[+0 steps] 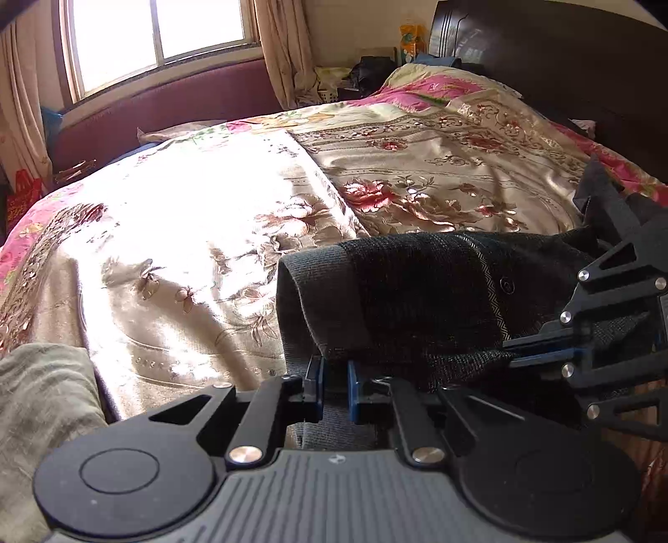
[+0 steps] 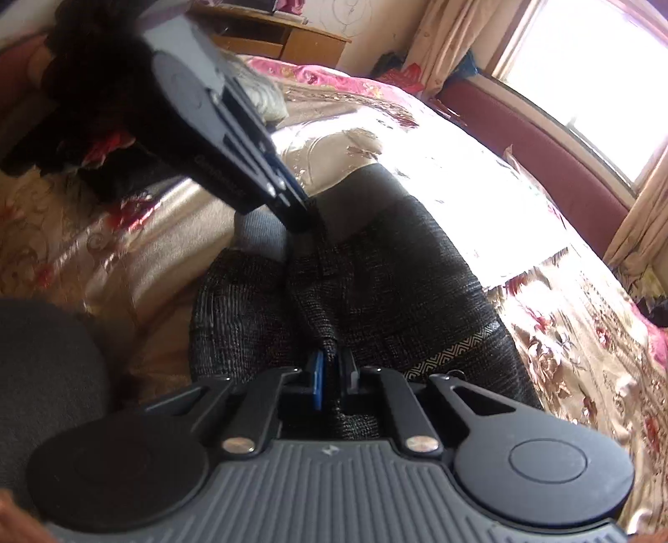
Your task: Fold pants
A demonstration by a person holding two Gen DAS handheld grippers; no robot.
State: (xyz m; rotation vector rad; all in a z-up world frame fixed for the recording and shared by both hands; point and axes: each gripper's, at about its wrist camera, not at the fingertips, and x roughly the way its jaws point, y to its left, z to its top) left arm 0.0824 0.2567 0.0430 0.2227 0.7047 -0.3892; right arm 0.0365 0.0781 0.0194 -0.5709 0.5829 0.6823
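Both wrist views are showing the pants (image 1: 417, 292) lying as a dark knitted bundle on the bed (image 1: 188, 234), near its edge closest to the person. The left tool (image 1: 332, 390) is pinching a fold of the pants between its blue pads, the jaws nearly closed with cloth running between them; the grasp is sitting at the near side of the garment, close to the ribbed cuff (image 1: 309, 292). The right tool (image 2: 334, 376) is likewise clenching a ridge of the same fabric, just beside the patterned band (image 2: 455, 353).

The relation governing the coming move: the pants are extending away from both tools toward the middle of the bed, their long axis running roughly along the line joining the two grasps, with the cuff lying beyond the left tool. The two tools are near each other, the left one showing in the right wrist view as a dark body reaching down onto the cloth; neither appears clearly nearer. The likely step is carrying the gripped edge across the rest of the pants.

The bedspread (image 1: 438, 179) is glossy and floral, probably letting knit fabric slide. Beyond the pants, sunlight from the window (image 1: 158, 33) is bleaching the spread; a dark headboard (image 1: 563, 75) is standing to the right of them.
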